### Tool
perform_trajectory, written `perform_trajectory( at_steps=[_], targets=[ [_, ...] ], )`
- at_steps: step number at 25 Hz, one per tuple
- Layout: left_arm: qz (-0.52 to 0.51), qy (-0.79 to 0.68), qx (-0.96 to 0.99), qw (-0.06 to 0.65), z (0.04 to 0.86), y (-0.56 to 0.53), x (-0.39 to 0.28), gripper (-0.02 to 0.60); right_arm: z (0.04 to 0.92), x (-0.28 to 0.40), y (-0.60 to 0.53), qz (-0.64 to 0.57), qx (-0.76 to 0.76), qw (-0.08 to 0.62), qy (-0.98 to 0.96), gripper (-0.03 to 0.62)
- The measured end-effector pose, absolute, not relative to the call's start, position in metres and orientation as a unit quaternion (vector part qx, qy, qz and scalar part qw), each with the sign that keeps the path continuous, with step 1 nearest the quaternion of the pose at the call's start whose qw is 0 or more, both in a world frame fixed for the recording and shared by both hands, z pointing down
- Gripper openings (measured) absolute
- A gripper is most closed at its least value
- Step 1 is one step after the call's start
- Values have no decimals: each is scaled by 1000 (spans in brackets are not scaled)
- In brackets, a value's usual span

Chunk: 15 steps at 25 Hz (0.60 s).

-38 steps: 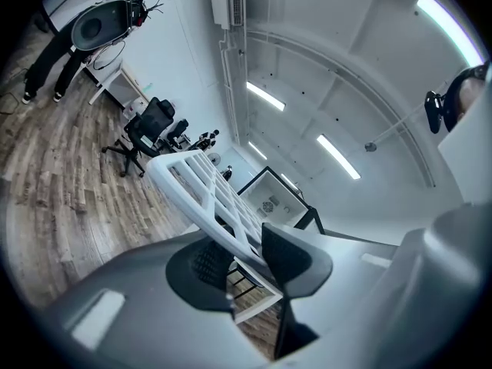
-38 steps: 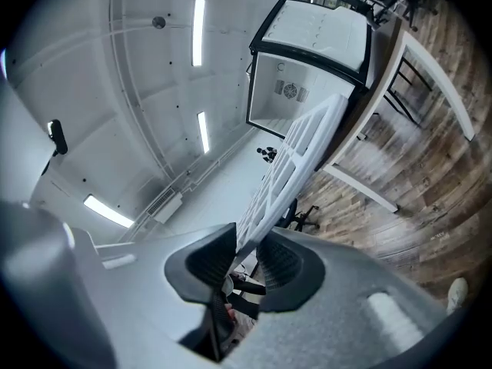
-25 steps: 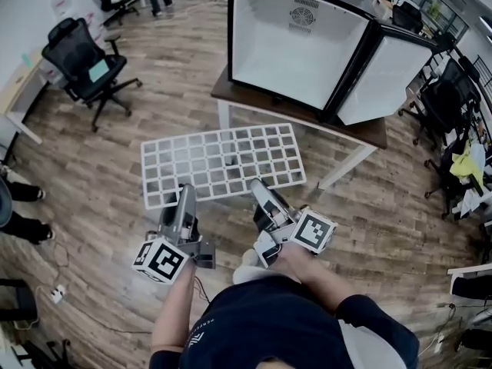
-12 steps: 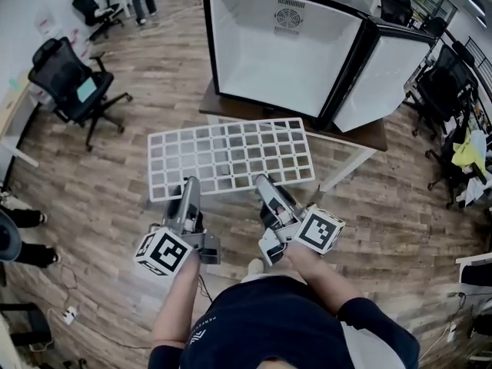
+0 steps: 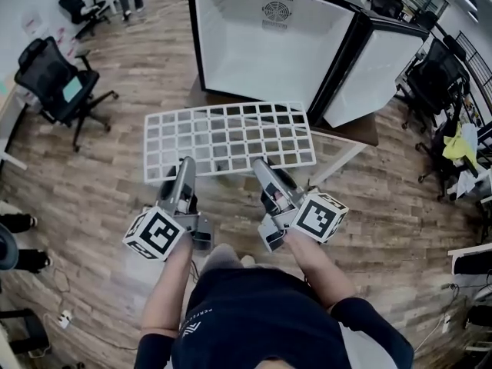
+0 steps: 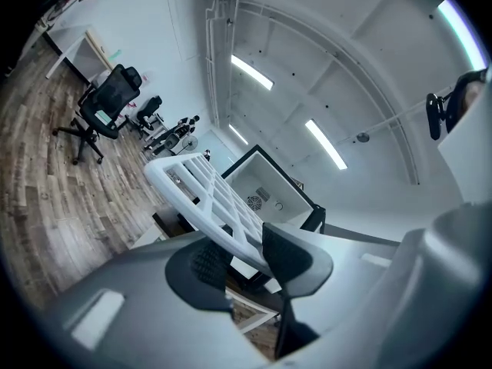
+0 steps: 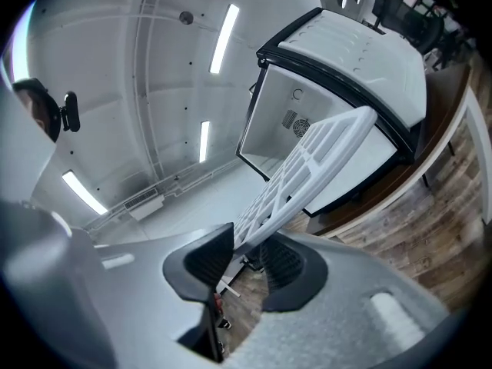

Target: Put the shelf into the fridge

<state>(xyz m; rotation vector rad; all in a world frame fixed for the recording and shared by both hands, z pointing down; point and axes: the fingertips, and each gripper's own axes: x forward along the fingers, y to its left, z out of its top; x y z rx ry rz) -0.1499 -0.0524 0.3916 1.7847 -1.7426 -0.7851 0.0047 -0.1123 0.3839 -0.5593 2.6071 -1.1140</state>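
1. The near rim of the white grid shelf (image 5: 229, 139) is covered where the two grippers meet it. The shelf and the fridge (image 5: 261, 52) hide most of the wooden table (image 5: 360, 131), and the far edge of the head view cuts off the top of the fridge
2. The person's torso blocks the floor directly below, and in both gripper views the gripper's own grey body fills the lower half
3. The left gripper (image 5: 184, 169) has its jaws closed on the left part of the shelf's near rim, which sits pinched between the dark pads in its own view
4. The right gripper (image 5: 260, 166) has the right part of the near rim between its jaws, which are opening, though the pads lie against the rim on both sides
5. The shelf hangs in the air, roughly level, on the near side of the fridge's opening and outside it
6. The fridge stands on the table with its door (image 5: 367, 68) swung open to the right. Its interior shows white walls and a round fan grille (image 5: 275, 10) on the back wall
7. The floor (image 5: 100, 167) is wood plank. A black office chair (image 5: 52, 74) stands at the far left, and more chairs and desks crowd the right side
8. Light strips (image 6: 250, 71) run along a white ceiling
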Motion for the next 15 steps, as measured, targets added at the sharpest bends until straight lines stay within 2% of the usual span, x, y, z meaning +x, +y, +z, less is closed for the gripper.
perform_trajectory(
  at_steps=[15],
  targets=[
    [-269,-577,716,286,350,-162,-168,129,341,-5,-190,-385,-274,177,864,98]
  ],
)
